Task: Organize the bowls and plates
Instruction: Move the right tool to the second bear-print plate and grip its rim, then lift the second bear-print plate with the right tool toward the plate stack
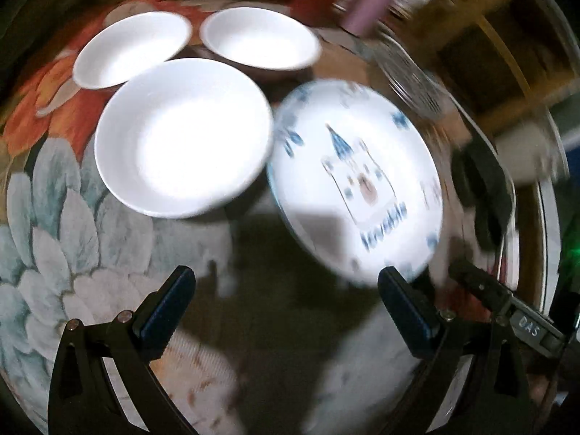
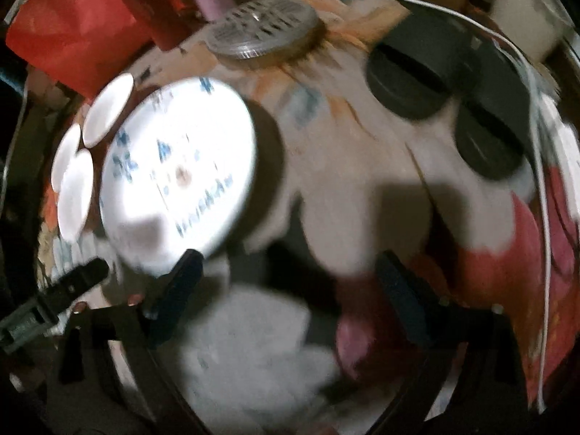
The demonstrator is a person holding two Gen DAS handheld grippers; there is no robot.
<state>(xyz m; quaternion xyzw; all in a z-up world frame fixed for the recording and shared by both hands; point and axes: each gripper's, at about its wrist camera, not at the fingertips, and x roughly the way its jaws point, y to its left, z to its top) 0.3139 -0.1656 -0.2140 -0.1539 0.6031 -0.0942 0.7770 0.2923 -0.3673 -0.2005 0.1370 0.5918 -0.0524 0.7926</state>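
While both our left gripper (image 1: pixel 286 301) and right gripper (image 2: pixel 290 282) hang spread and empty, we should line up squarely on the printed plate (image 1: pixel 355 188) rim before pinching.

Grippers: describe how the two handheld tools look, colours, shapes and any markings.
The left gripper has two black angular fingers with dark blue, ribbed pads and silver rivets at the pivots. The right gripper is built the same: black frame, dark blue pads. Seen from the left wrist, the right gripper's side carries a small label reading "DAS". No sleeves or cables on either are visible.
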